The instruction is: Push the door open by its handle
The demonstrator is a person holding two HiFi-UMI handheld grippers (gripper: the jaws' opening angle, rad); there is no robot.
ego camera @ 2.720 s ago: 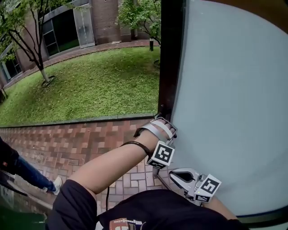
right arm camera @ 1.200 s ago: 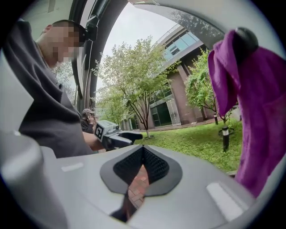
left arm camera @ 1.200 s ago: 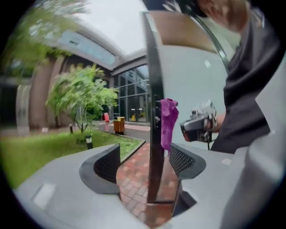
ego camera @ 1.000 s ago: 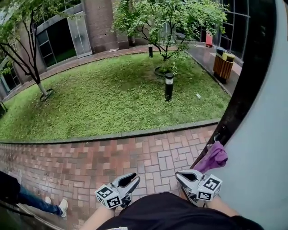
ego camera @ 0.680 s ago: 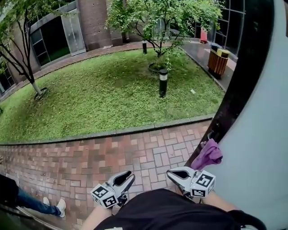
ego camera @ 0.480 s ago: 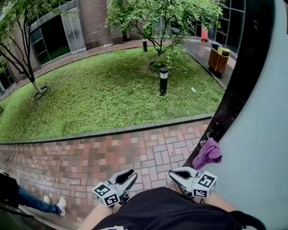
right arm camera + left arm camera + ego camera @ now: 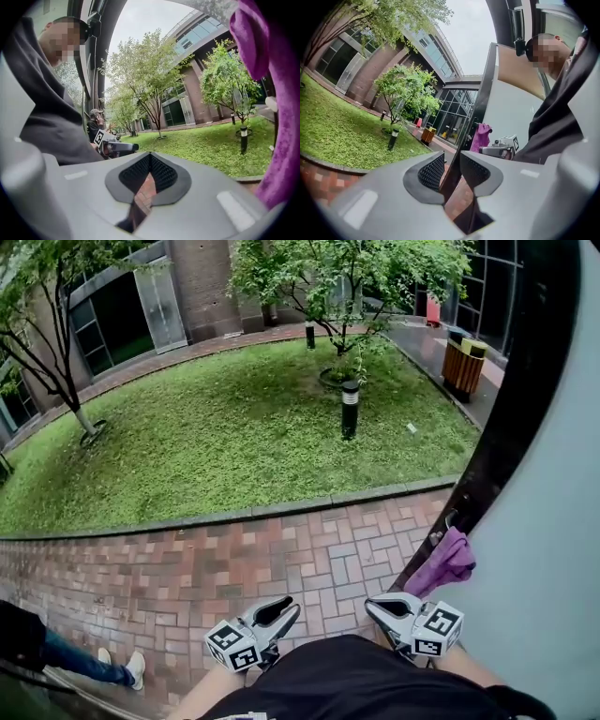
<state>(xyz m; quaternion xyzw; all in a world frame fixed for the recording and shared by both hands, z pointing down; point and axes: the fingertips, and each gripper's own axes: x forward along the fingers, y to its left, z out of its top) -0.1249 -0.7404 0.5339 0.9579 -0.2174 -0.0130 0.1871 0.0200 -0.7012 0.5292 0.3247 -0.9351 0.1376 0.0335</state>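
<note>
The door [image 7: 553,549], a frosted pane in a dark frame [image 7: 506,409], stands swung outward at the right. A purple cloth [image 7: 448,562] hangs over its handle and hides most of it. Both grippers hover low by my torso, clear of the door. My left gripper [image 7: 286,608] points over the brick path, its pads a narrow gap apart with nothing between them [image 7: 451,161]. My right gripper [image 7: 380,604] sits just below and left of the cloth, pads meeting at the tips and empty [image 7: 150,157]. The cloth fills the right edge of the right gripper view [image 7: 276,93].
Beyond the doorway lie a red brick path [image 7: 187,568], a lawn [image 7: 234,437] with a bollard lamp [image 7: 350,409], trees and a wooden bin [image 7: 466,362]. A person's leg and shoe [image 7: 84,667] show at the lower left.
The left arm, earlier stretched out to the door's edge, has drawn back beside my torso, and the door has swung wide open. In the last second both grippers barely shifted.
</note>
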